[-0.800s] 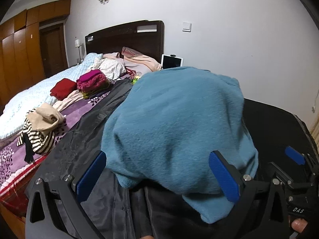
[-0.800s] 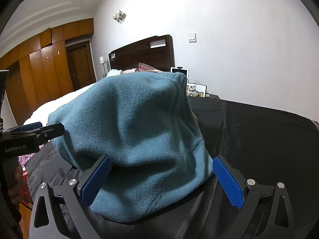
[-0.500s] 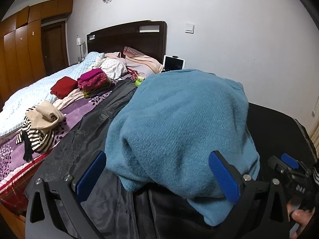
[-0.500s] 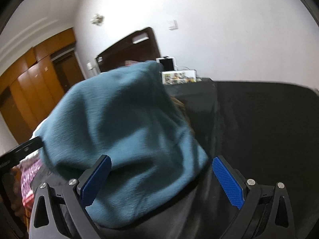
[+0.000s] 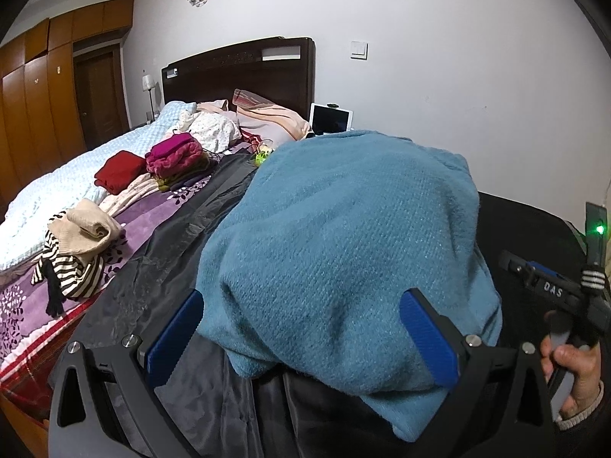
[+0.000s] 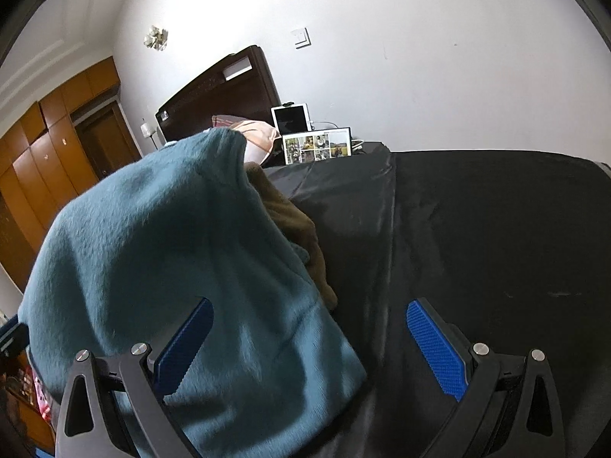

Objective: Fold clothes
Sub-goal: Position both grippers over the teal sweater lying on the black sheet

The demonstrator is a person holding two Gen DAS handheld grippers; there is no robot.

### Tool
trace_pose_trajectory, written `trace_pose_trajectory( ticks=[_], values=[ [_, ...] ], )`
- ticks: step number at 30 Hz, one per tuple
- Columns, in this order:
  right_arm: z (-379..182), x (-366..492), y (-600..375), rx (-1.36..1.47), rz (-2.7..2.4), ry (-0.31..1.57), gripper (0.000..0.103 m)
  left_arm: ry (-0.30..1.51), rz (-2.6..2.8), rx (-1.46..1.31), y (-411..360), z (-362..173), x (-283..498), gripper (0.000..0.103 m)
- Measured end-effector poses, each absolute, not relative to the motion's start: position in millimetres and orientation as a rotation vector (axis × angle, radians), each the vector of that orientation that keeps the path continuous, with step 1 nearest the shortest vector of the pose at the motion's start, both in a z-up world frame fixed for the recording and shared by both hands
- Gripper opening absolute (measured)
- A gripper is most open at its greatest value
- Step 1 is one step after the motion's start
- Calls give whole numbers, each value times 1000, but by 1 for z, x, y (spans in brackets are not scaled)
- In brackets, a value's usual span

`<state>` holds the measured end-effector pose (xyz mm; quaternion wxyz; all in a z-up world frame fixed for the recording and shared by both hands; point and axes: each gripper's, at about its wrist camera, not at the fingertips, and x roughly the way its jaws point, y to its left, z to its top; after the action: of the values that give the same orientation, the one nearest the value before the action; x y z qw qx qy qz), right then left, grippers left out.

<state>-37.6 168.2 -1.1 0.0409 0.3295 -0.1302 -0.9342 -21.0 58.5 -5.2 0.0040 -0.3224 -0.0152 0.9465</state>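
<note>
Both grippers are wide open and hold nothing. Left gripper points down at a blue fleece heaped on the black cloth. Right gripper has the fleece's edge by its left finger. A brown garment peeks out under the fleece. 2 folded piles, red sweater and pink knit, sit on the bed.

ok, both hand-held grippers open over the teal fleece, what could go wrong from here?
1. The teal fleece is heaped, so closing the left hand-held gripper may pinch several layers, not one edge.
2. A brown garment peeks from under it and could get dragged along by the right hand-held gripper.
3. The black cover sheet lies loose underneath and might be grabbed too.
</note>
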Motion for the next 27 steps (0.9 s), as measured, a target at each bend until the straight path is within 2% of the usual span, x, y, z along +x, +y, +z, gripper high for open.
trace_pose_trajectory(
  ticks=[13,27],
  values=[
    [-9,-63,155,999,-2831,-343,103,-40,2969,-1012,61,-3,-30,103],
    [-3,-53,150,1045,-2876,-240,103,-47,2985,-1000,62,-1,-33,103]
  ],
)
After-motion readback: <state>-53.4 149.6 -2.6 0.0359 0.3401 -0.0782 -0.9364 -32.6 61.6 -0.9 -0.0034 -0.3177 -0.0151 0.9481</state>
